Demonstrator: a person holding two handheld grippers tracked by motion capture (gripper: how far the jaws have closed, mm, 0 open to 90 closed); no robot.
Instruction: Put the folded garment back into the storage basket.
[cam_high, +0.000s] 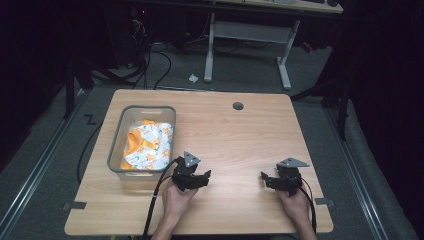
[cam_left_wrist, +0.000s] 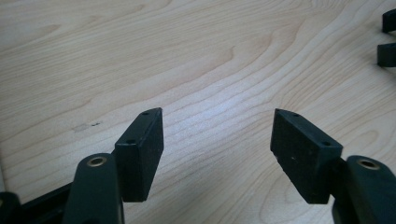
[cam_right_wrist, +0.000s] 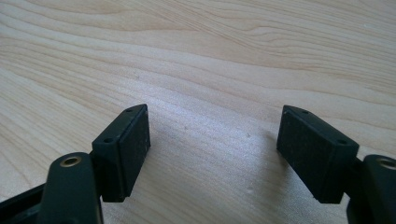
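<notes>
Left gripper (cam_high: 199, 176): held in the left hand (cam_high: 178, 199), low over the tabletop (cam_high: 240, 135), near the front edge, just right of the bin (cam_high: 116, 150).
Left jaws: wide open, nothing between them, only bare wood under them in the left gripper view (cam_left_wrist: 217, 135).
Right gripper (cam_high: 270, 179): held in the right hand (cam_high: 295, 202), near the front edge, toward the right side, well apart from the left gripper.
Right jaws: wide open, nothing between them, bare wood under them in the right gripper view (cam_right_wrist: 214, 140).
Bin: clear plastic, by the left edge of the tabletop, long side running front to back.
Cloth (cam_high: 149, 145): white and orange with small prints, bunched up inside the bin, not touched by any jaws.
Cable (cam_high: 155, 197): black, running from the left gripper back over the front edge.
Round hole (cam_high: 238, 106): grey, near the back edge, right of the middle.
Floor (cam_high: 240, 75): grey, with cables and the white legs of another desk behind.
</notes>
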